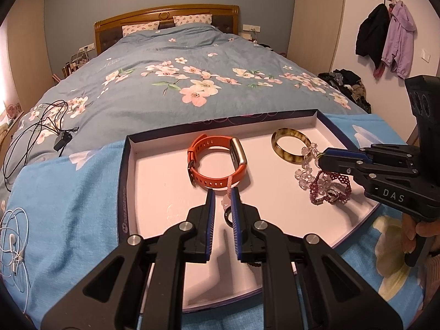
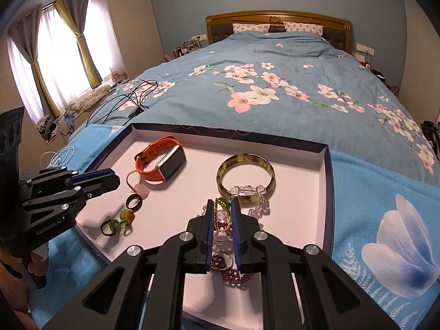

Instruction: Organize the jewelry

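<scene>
A shallow white box lid (image 1: pixel 154 192) (image 2: pixel 302 192) lies on the bed and holds the jewelry. An orange smartwatch (image 1: pixel 217 162) (image 2: pixel 162 162) sits in its middle, a tortoiseshell bangle (image 1: pixel 288 144) (image 2: pixel 244 176) to the right. A clear bead bracelet (image 1: pixel 304 170) (image 2: pixel 249 189) and a purple bead bracelet (image 1: pixel 330 189) (image 2: pixel 233 272) lie near the bangle. My left gripper (image 1: pixel 222 195) is narrowly open over a pink cord charm (image 1: pixel 228 189) (image 2: pixel 140 188) and a black ring (image 1: pixel 228 217) (image 2: pixel 134 201). My right gripper (image 2: pixel 222 206) (image 1: pixel 320 159) holds a gold chain with green beads (image 2: pixel 221 211).
A green-and-amber bead bracelet (image 2: pixel 118 221) lies at the lid's left corner. A light blue towel (image 1: pixel 68 192) (image 2: pixel 385 206) lies under the lid. Black cables (image 1: pixel 41 126) (image 2: pixel 132 96) and white earphones (image 1: pixel 13 236) lie on the floral duvet to the left.
</scene>
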`<state>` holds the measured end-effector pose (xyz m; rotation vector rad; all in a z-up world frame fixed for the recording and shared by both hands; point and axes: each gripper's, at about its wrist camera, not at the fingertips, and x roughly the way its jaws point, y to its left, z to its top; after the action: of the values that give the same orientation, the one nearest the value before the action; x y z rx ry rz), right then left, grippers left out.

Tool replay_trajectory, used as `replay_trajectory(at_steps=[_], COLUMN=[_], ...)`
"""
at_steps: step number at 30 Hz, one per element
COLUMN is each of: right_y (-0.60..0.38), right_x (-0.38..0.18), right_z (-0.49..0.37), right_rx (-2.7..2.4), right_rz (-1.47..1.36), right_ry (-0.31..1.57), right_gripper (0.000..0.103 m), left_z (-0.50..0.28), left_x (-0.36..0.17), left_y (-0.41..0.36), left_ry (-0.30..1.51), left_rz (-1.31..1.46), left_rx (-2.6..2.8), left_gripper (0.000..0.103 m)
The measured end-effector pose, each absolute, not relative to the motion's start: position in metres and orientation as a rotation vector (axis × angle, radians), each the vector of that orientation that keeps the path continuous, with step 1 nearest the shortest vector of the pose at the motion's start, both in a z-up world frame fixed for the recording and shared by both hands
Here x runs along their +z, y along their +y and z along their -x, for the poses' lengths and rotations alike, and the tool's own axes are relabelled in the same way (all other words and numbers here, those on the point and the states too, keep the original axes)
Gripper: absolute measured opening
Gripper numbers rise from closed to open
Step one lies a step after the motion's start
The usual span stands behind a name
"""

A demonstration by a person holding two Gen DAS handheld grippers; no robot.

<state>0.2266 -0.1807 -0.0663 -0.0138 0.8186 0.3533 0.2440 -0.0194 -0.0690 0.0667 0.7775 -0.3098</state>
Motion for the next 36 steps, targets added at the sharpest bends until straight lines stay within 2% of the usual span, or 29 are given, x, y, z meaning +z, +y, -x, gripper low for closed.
replay_trajectory(at_steps=[7,10,12,15,16,17,20,23,25,26,27,36], right_y=[-0.182,-0.182,-0.182,-0.184,-0.185,-0.186,-0.186,-0.186,-0.185,-0.185,-0.185,-0.189], right_x=[-0.068,-0.066,-0.064,-0.061,-0.060,-0.059,-0.053,-0.045,-0.039,-0.036,-0.033,-0.028], right_z=[-0.227,-0.226,-0.224,-0.219,-0.216,-0.215,-0.204,-0.188,-0.173,-0.167,-0.159,-0.095], right_rx=[0.345,0.343,0.343,0.339,0.337,0.335,0.339,0.329,0.320,0.312,0.298,0.188], right_rz=[0.004,0.007,0.004,-0.005,-0.009,-0.012,-0.010,0.001,0.011,0.016,0.020,0.024], right_ry=[0.820,0.817,0.809,0.794,0.789,0.784,0.755,0.710,0.669,0.651,0.628,0.472], right_gripper=[0.012,0.017,0.027,0.036,0.040,0.048,0.053,0.075,0.084,0.093,0.097,0.096], left_z=[-0.247,-0.247,-0.246,-0.242,-0.239,-0.237,-0.224,-0.207,-0.193,-0.186,-0.178,-0.110], left_x=[-0.072,-0.072,-0.071,-0.067,-0.065,-0.063,-0.055,-0.046,-0.039,-0.035,-0.031,-0.013], left_y=[-0.018,-0.017,-0.016,-0.014,-0.012,-0.011,-0.010,-0.006,-0.002,0.000,0.003,0.020], left_ry=[0.784,0.775,0.769,0.751,0.742,0.733,0.695,0.650,0.610,0.590,0.564,0.413], left_rz=[-0.062,-0.065,-0.063,-0.059,-0.058,-0.055,-0.078,-0.094,-0.089,-0.090,-0.091,-0.044], left_rx=[-0.302,-0.294,-0.291,-0.288,-0.284,-0.281,-0.275,-0.254,-0.249,-0.241,-0.234,-0.134], left_gripper=[0.013,0.024,0.032,0.044,0.055,0.065,0.077,0.090,0.098,0.098,0.098,0.098])
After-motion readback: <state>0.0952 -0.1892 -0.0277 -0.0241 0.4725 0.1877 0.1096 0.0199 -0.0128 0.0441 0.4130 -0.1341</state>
